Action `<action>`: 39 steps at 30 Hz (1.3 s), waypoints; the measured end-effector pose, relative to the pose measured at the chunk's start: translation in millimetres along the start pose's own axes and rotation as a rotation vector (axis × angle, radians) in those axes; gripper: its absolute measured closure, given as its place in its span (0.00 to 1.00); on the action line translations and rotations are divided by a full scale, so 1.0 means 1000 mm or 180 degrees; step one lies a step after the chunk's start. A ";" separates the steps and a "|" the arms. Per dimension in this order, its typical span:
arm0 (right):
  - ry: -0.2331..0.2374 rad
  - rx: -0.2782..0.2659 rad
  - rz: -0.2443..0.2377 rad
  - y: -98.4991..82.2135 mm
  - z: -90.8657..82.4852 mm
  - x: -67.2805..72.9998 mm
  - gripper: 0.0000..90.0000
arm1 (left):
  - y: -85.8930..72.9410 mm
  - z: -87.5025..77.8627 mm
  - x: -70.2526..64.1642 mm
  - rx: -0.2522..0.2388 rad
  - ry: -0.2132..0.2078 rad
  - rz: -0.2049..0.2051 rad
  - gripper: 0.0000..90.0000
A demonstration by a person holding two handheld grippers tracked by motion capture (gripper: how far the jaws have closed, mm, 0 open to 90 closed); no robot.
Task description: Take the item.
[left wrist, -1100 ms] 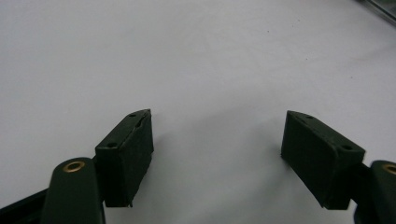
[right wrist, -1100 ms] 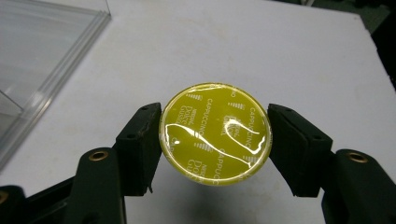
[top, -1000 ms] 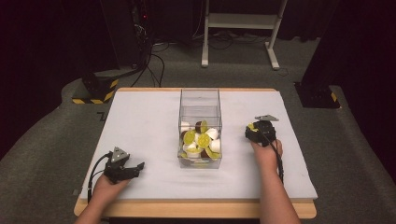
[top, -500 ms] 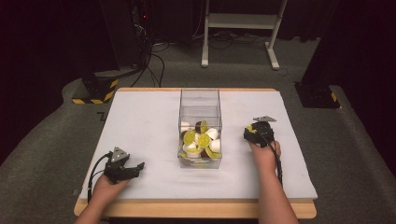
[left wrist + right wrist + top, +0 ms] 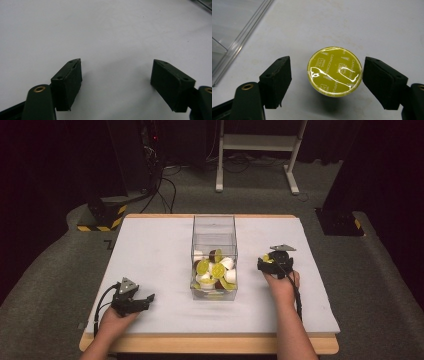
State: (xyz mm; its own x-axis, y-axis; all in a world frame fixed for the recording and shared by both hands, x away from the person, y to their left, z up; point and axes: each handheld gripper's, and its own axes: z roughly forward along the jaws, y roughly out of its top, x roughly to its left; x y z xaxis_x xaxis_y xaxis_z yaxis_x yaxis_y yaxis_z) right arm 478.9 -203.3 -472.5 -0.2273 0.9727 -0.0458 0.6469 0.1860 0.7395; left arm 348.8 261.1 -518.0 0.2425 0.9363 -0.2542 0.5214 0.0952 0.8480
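Observation:
A yellow foil-topped coffee capsule (image 5: 334, 71) stands upright on the white mat between the jaws of my right gripper (image 5: 327, 60). The jaws have just been opening, and there is a gap on each side of the capsule. In the high view the right gripper (image 5: 270, 262) sits right of the clear box (image 5: 214, 227), with the capsule (image 5: 266, 258) showing as a yellow spot at its tip. The box holds several yellow, white and brown capsules (image 5: 215, 270). My left gripper (image 5: 145, 299) rests open near the front left, with only bare mat between its jaws (image 5: 116, 61).
The white mat (image 5: 150, 250) covers a wooden table with its front edge (image 5: 200, 344) near the forearms. The clear box's edge (image 5: 239, 37) lies to the upper left in the right gripper view. Dark floor, cables and a stand lie beyond the table.
The right gripper has shifted slightly left toward the box. The left hand and its gripper have stayed put.

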 end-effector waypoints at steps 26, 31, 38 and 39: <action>0.0458 -0.0230 0.0133 0.000 -0.030 0.009 0.19 | 0.000 0.000 0.000 0.0010 0.0006 0.0037 0.28; 0.0494 -0.0246 0.0134 -0.006 -0.036 0.012 0.19 | 0.000 0.000 0.000 -0.0001 0.0007 0.0017 0.28; 0.0595 -0.0289 0.0088 -0.018 -0.048 0.026 0.18 | 0.000 0.000 -0.001 -0.0010 0.0011 0.0013 0.28; 0.0615 -0.0297 0.0068 -0.020 -0.050 0.029 0.18 | 0.000 0.000 -0.001 -0.0012 0.0011 0.0010 0.28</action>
State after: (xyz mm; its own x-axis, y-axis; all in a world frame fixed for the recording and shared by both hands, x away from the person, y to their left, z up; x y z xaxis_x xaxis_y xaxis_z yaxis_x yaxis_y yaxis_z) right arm 422.3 -185.5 -455.0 -0.3553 0.9300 0.0935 0.5849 0.1432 0.7984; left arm 348.4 260.6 -518.3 0.2414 0.9377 -0.2499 0.5174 0.0935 0.8506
